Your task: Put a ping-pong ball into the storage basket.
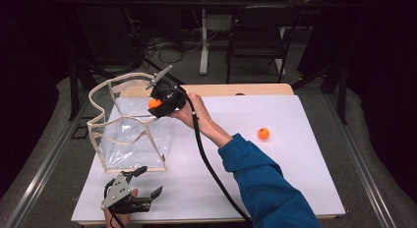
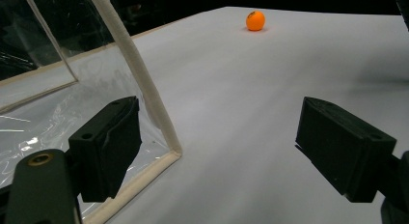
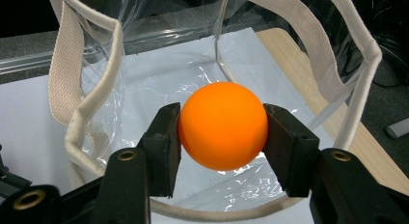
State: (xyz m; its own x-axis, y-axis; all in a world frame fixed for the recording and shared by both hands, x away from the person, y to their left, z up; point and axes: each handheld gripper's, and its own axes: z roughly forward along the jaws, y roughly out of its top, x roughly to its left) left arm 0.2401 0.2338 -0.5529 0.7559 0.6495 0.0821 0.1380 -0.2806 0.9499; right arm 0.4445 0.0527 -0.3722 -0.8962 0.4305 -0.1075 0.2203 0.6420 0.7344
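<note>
- Holding an orange ball (image 3: 223, 125) between its two pads, our right gripper (image 1: 164, 101) is closed on it; both pads press on the ball's sides, so the grip looks firm.
- Just below and ahead of this gripper we see the open mouth of the clear bag (image 3: 87, 113), with its cream webbing rim around it. The ball hangs over the opening, not yet inside.
- To do this step well, we think we should bring the ball lower, past the rim, before we open the jaws, because a light ball can bounce out or hit the webbing. We should also keep the jaws away from the soft plastic wall, which may fold.
- Our left gripper (image 1: 132, 191) rests near the table's front edge, its jaws wide apart with nothing between them. One jaw stands just beside the bag's lower corner and does not hold it.
- Far from both grippers, a second orange ball (image 1: 264, 133) lies on the white table (image 1: 295, 188), well apart from the bag.
- The right gripper view shows the pads on the ball and the inside of the bag. The high view shows instead the whole bag standing upright and the blue sleeve (image 1: 265, 184). The left gripper view gives the bag's bottom seam from close, and the second ball beyond.
</note>
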